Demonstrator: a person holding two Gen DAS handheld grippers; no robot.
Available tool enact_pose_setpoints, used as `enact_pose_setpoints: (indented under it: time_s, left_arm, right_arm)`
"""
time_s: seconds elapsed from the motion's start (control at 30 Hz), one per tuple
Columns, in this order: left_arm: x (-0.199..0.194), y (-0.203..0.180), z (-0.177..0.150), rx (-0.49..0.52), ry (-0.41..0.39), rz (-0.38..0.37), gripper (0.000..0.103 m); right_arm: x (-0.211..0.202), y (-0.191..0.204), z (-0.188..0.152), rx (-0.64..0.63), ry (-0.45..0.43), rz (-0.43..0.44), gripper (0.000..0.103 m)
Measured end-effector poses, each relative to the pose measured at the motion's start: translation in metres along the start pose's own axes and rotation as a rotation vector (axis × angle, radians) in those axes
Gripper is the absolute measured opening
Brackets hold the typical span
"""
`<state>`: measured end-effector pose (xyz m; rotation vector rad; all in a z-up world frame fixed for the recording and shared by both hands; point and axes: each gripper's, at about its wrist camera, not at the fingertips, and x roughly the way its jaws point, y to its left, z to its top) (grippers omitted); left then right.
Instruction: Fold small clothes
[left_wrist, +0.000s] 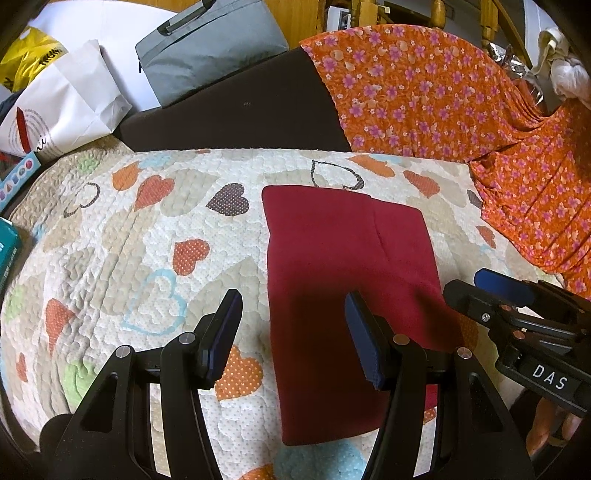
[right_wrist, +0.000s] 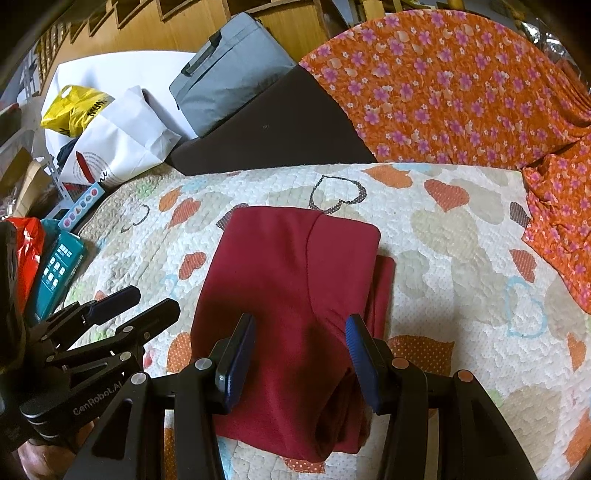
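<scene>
A dark red garment (left_wrist: 332, 280) lies folded into a long rectangle on a heart-patterned quilt (left_wrist: 147, 236). It also shows in the right wrist view (right_wrist: 288, 295). My left gripper (left_wrist: 293, 306) is open and empty, just above the garment's near left edge. My right gripper (right_wrist: 301, 328) is open and empty, over the garment's near end. The right gripper also shows at the right in the left wrist view (left_wrist: 491, 291), and the left gripper at the left in the right wrist view (right_wrist: 144, 302).
An orange flowered cloth (left_wrist: 461, 96) lies at the back right beside a dark cushion (left_wrist: 240, 107). A grey bag (left_wrist: 207, 48), a white paper bag (left_wrist: 62, 103) and a yellow bag (left_wrist: 29, 62) stand at the back left. Teal boxes (right_wrist: 61, 266) lie at the left edge.
</scene>
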<state>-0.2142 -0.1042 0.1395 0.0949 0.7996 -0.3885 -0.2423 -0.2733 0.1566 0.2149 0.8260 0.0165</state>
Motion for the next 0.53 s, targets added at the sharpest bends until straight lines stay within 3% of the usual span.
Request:
enact_pose_setpoints:
  time_s: [0.53]
  left_arm:
    - [0.009, 0.011, 0.000, -0.022, 0.000, 0.007, 0.058]
  right_arm:
    - [0.009, -0.002, -0.003, 0.007, 0.019, 0.007, 0.049]
